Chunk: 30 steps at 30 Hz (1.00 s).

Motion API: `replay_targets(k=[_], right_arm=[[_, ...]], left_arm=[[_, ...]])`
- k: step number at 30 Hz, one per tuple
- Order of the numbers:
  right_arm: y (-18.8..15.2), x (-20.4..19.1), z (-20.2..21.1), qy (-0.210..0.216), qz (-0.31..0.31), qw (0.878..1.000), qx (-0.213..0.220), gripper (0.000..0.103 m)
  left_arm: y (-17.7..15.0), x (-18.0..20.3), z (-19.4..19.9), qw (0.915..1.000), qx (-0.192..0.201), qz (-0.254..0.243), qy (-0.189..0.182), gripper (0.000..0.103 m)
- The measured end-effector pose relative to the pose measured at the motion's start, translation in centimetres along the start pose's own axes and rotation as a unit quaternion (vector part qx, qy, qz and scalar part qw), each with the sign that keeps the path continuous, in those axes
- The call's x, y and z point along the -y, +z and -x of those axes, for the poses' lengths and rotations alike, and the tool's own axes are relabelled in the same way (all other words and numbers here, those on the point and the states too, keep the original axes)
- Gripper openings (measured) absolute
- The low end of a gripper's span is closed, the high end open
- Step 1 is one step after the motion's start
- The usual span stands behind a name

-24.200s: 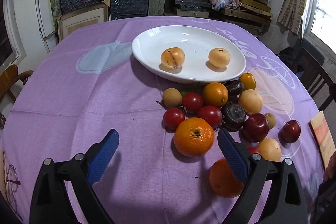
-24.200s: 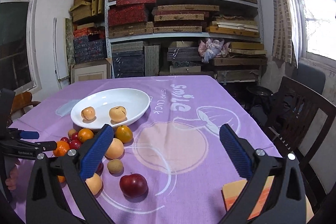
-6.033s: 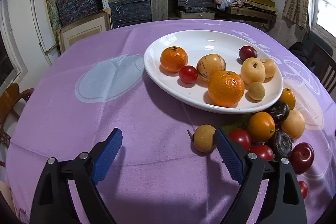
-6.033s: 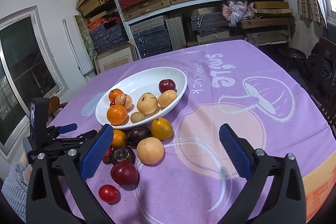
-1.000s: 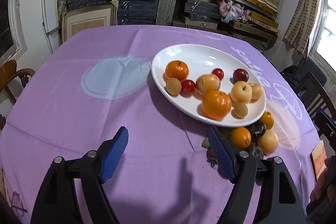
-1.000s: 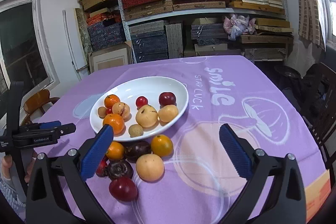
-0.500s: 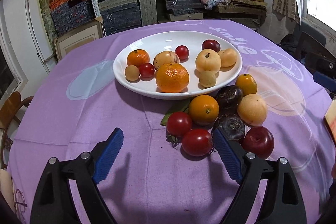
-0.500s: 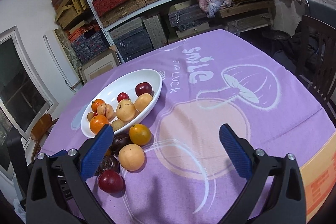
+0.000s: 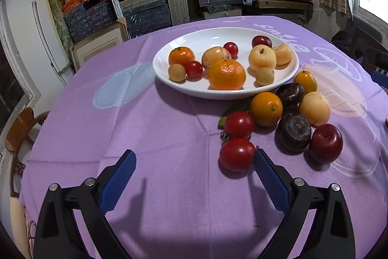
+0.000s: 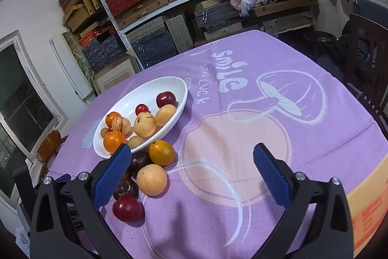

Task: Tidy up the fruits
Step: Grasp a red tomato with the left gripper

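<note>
Both grippers hover empty, jaws wide apart, over the purple tablecloth (image 9: 150, 132).
From the left: the left gripper (image 9: 194, 162) sits low, a red tomato (image 9: 237, 155) just beside its right finger; the white plate (image 9: 206, 89) holds ten fruits; loose fruits cluster along its right edge, a red plum (image 9: 325, 143) outermost; the right gripper (image 10: 191, 159) stands near them.
</note>
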State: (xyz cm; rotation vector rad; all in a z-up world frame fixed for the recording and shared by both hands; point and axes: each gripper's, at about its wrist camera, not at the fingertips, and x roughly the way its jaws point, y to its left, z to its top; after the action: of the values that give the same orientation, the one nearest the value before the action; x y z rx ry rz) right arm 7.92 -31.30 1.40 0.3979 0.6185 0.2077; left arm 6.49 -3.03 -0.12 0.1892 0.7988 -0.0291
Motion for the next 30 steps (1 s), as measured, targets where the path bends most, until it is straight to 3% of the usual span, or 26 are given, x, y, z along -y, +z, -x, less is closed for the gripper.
replay_targets(k=[3,7,11,15,23,27,30], right_arm=[[-0.1,-0.2,0.0,0.0,0.006,1.0,-0.002,0.099],[-0.2,-0.3,-0.2,-0.004,0.012,1.0,-0.005,0.099],[-0.1,0.1,-0.4,-0.005,0.001,1.0,-0.007,0.099],[-0.3,0.1,-0.6,-0.004,-0.001,1.0,-0.012,0.099],[-0.6,-0.2,-1.2,-0.011,0.007,1.0,-0.021,0.099],[-0.6,0.0,-1.5,-0.013,0.006,1.0,-0.025,0.099],[-0.7,0.0,-1.7,-0.015,0.007,0.999,-0.027,0.099]], left_arm=[[-0.2,-1.1,0.4,0.9995,-0.009,0.02,-0.023,0.098],[0.1,0.6,0.2,0.9993,-0.009,0.003,-0.037,0.098],[0.0,2.2,-0.3,0.9996,-0.001,-0.014,-0.024,0.096],[-0.3,0.9,-1.0,0.9985,-0.021,0.019,-0.047,0.078],[-0.8,0.6,-0.9,0.9971,-0.022,0.025,-0.069,0.077],[-1.0,0.6,-1.2,0.995,-0.035,0.025,-0.09,0.058],[-1.1,0.6,-1.2,0.9942,-0.036,0.027,-0.098,0.053]])
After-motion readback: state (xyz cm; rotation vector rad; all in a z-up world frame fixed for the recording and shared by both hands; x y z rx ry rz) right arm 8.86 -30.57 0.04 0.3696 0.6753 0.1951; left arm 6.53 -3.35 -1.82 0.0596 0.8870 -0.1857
